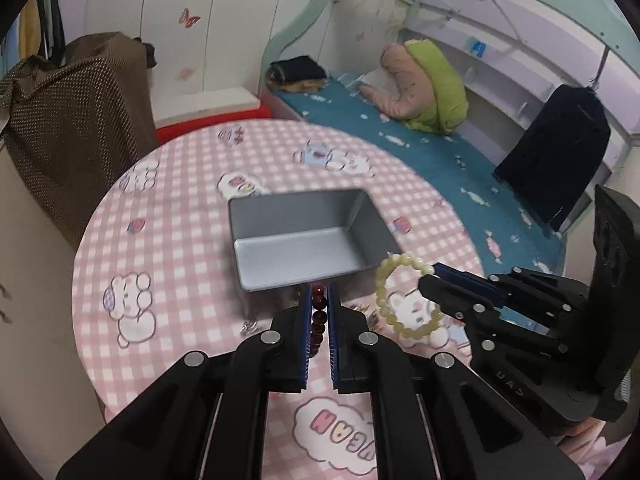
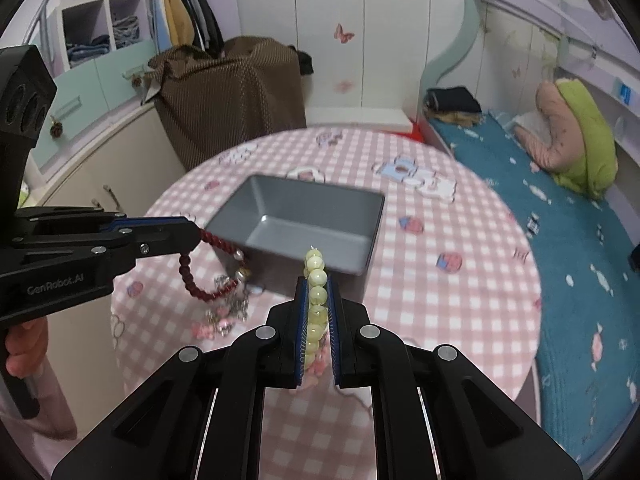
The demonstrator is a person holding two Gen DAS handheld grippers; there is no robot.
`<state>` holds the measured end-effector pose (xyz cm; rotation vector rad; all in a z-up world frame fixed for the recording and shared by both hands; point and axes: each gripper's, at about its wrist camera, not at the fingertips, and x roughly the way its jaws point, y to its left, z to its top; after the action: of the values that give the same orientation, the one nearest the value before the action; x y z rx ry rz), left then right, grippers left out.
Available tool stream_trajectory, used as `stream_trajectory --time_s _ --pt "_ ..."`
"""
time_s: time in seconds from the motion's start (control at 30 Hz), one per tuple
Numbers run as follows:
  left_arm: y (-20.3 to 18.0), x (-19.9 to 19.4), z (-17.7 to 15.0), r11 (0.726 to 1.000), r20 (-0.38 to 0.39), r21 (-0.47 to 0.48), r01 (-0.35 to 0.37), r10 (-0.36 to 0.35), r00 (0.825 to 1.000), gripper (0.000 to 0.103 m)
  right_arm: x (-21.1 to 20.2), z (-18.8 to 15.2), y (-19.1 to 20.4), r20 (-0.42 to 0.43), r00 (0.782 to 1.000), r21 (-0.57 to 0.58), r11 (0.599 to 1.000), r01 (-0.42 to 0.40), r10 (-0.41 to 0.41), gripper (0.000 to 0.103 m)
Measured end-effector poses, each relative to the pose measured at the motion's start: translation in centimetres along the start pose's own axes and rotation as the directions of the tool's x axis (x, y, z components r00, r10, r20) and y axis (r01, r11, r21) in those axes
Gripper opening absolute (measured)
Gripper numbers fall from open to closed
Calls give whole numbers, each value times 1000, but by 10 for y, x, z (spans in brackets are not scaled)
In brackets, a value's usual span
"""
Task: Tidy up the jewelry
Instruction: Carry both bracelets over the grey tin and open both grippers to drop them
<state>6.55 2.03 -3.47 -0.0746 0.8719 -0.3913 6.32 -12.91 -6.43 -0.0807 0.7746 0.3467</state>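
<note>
**Two Bracelets Held Clear of the Tray**

While both hang above the checked tablecloth point(image 2: 440, 216), a dark red bracelet point(image 2: 192, 276) is clamped by the left gripper point(image 1: 320, 300) and a pale yellow bracelet point(image 1: 394, 296) by the right gripper point(image 2: 318, 292). The grey tray point(image 2: 304, 216) lies just beyond, its near rim unobstructed. Small trinkets point(image 2: 228, 312) are left beside it.

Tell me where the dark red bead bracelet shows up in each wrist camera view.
Left wrist view: the dark red bead bracelet is low centre, pinched edge-on between the left gripper jaws.
Right wrist view: it hangs as a loop at left, held by that gripper.
Shared landmark: the grey rectangular metal tray just beyond it.
</note>
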Motion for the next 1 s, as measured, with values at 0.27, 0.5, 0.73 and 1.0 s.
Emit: stream_trajectory --time_s 0.27,0.5,0.73,1.0 --pt "-9 -20 24 999 80 28 19 -21 997 6 -16 28 -3 92 996 -8 1000 21 -20 10" --pt "-6 -25 44 1000 121 6 6 -7 993 6 -13 48 -9 126 992 10 1000 23 -24 10" --pt "7 7 50 996 69 -45 -81 84 994 6 20 54 -16 64 998 47 999 15 -18 10" --pt "26 48 46 990 -31 -95 -105 103 994 6 56 50 -17 -16 1000 66 998 7 -6 10"
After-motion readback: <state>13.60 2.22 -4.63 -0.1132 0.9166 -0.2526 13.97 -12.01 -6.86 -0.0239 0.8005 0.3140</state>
